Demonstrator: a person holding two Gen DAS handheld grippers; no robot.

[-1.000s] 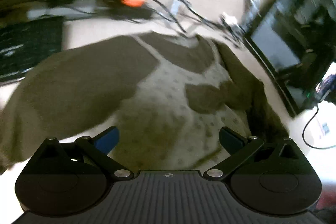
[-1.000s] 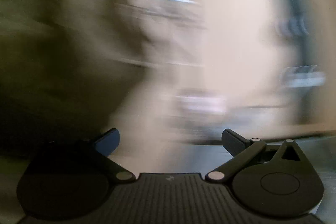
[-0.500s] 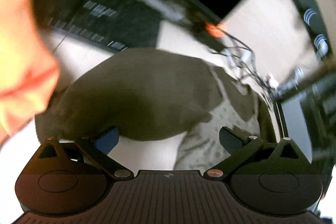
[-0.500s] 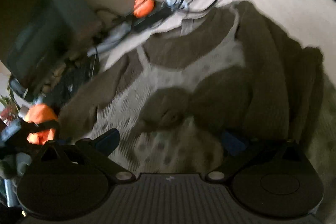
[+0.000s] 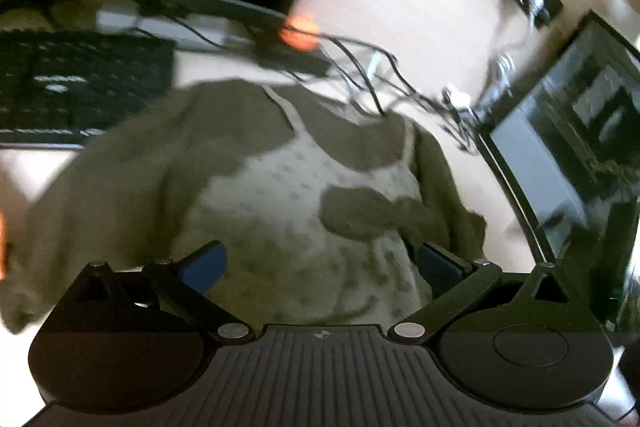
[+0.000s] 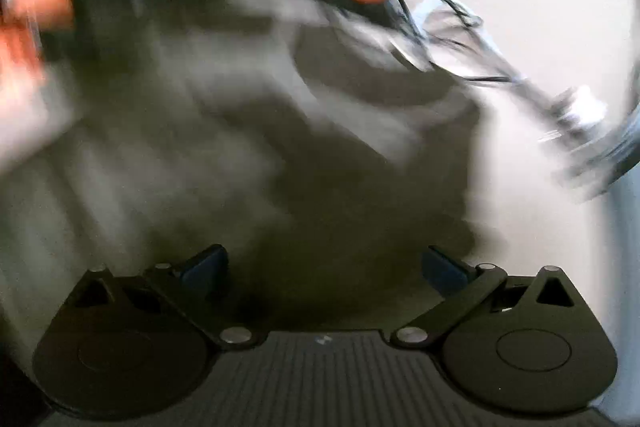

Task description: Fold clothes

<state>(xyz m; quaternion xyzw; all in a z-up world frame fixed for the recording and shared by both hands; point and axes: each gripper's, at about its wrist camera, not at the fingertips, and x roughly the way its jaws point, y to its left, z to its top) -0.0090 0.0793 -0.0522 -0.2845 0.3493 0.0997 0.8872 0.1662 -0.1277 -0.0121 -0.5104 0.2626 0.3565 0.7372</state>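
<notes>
A brown knit sweater (image 5: pixel 132 187) with a white dotted front panel (image 5: pixel 288 195) lies flat on the pale table, neck away from me. Its right sleeve (image 5: pixel 372 213) is folded across the panel. My left gripper (image 5: pixel 322 265) is open and empty, above the sweater's lower hem. The right wrist view is heavily blurred. There the sweater (image 6: pixel 328 187) shows as a dark brown mass, and my right gripper (image 6: pixel 324 267) is open and empty above it.
A black keyboard (image 5: pixel 68 83) sits at the far left. A power strip with an orange switch (image 5: pixel 298 33) and tangled cables (image 5: pixel 400 83) lie beyond the neck. A dark monitor (image 5: pixel 568 163) stands on the right. The pale table (image 5: pixel 400 3) extends behind.
Both grippers keep swinging fast. The left view has turned back from the left sleeve to the sweater's middle. The right view has gone from sharp to blurred, shifting toward the sweater's right side.
</notes>
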